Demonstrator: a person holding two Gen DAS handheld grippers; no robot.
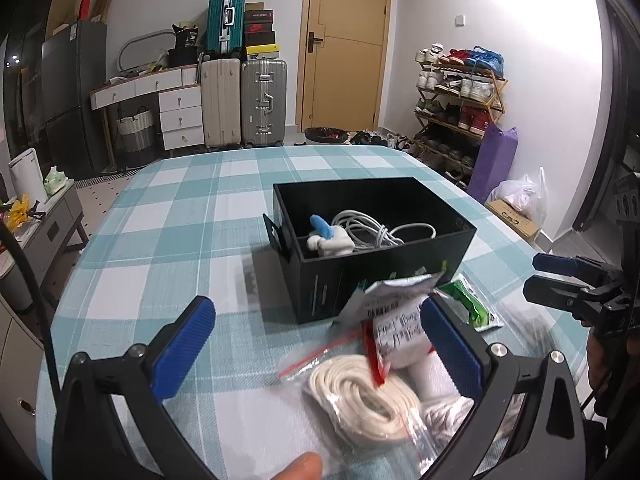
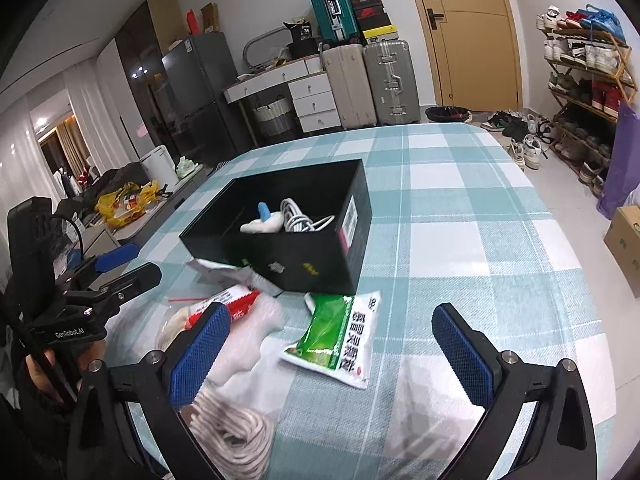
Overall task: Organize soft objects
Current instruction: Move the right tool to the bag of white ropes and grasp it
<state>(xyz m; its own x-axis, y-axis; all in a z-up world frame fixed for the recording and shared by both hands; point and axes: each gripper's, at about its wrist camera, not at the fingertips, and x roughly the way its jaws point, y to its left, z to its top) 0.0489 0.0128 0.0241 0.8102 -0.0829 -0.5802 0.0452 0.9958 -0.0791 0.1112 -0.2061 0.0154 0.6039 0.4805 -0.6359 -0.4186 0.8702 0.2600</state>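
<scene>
A black box (image 1: 372, 280) (image 2: 288, 256) stands on the checked tablecloth, holding a white cable coil (image 1: 380, 230) (image 2: 298, 216) and a white-and-blue soft toy (image 1: 328, 240) (image 2: 262, 222). In front of it lie a bagged coil of white rope (image 1: 360, 404) (image 2: 236, 436), a white packet with red print (image 1: 396, 332) (image 2: 240, 304) and a green-and-white packet (image 1: 472, 304) (image 2: 340, 336). My left gripper (image 1: 316, 356) is open above the rope bag. My right gripper (image 2: 332, 356) is open above the green packet.
The table (image 1: 168, 216) (image 2: 460, 208) has its far edge toward suitcases (image 1: 244, 100), a drawer unit and a door. A shoe rack (image 1: 460, 104) (image 2: 588, 80) stands at the right. A low cabinet (image 1: 44, 224) stands left of the table.
</scene>
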